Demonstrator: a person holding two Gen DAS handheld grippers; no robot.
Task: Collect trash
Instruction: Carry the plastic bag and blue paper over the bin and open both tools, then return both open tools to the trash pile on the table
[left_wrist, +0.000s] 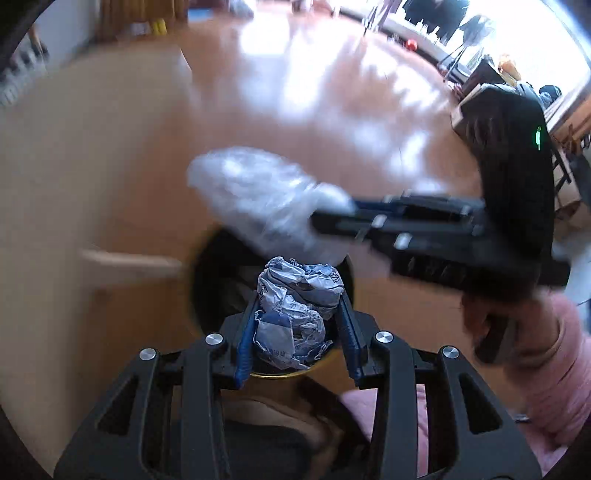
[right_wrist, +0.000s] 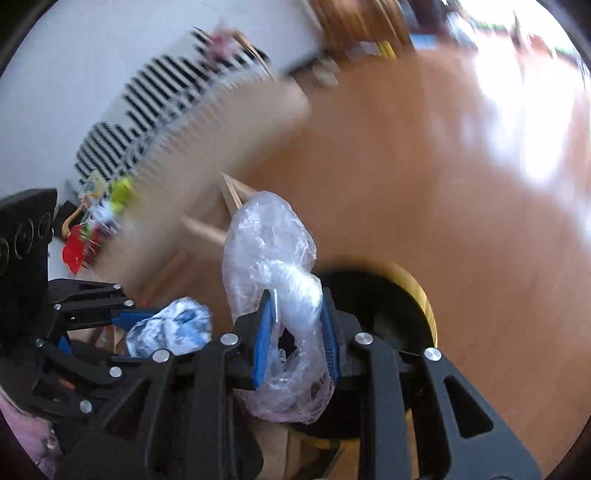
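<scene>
My left gripper (left_wrist: 300, 295) is shut on a crumpled blue-and-white paper wrapper (left_wrist: 295, 314) and holds it right above the open mouth of a round black bin with a yellow rim (left_wrist: 207, 280). My right gripper (right_wrist: 297, 295) is shut on a crumpled clear plastic bag (right_wrist: 269, 254) and holds it above the same bin (right_wrist: 417, 295). In the left wrist view the right gripper (left_wrist: 332, 214) reaches in from the right with the plastic bag (left_wrist: 258, 192) over the bin's far edge. In the right wrist view the left gripper (right_wrist: 122, 317) and its wrapper (right_wrist: 170, 328) show at the lower left.
The bin stands on a wooden floor (left_wrist: 332, 92). A light wooden table (left_wrist: 74, 166) with wooden legs (right_wrist: 207, 229) is on the left. A striped cloth (right_wrist: 155, 103) and small colourful items (right_wrist: 96, 221) lie beyond it. Furniture (left_wrist: 517, 92) stands at the far right.
</scene>
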